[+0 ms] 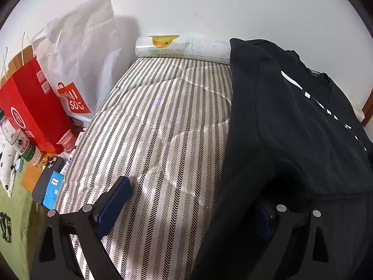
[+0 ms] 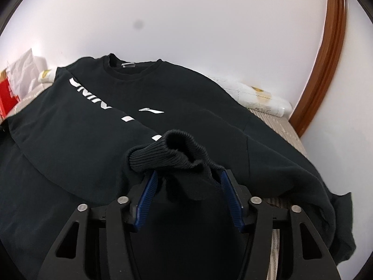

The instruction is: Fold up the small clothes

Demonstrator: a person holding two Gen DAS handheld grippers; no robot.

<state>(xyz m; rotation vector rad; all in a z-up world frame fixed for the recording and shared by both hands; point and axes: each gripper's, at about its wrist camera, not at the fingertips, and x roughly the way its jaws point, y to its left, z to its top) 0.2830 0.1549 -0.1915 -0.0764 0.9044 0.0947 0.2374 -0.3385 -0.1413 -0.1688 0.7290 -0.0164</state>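
Note:
A black sweatshirt [image 2: 98,126] with white lettering lies spread on the striped mattress [image 1: 158,121], collar toward the wall. It also fills the right side of the left wrist view [image 1: 291,128]. My left gripper [image 1: 186,200] is wide open at the shirt's left edge; its left blue pad [image 1: 114,207] is over bare mattress and its right finger is hidden under the black fabric. My right gripper [image 2: 188,182] is open, and the ribbed cuff [image 2: 167,149] of a sleeve sits loosely between its blue pads [image 2: 146,198], draped over the tips.
A patterned roll [image 1: 181,46] lies along the wall at the mattress head. Left of the mattress stand a red paper bag [image 1: 30,107] and a white shopping bag [image 1: 77,65], with bottles, a phone [image 1: 46,177] and small items. A wooden frame [image 2: 326,53] curves at right.

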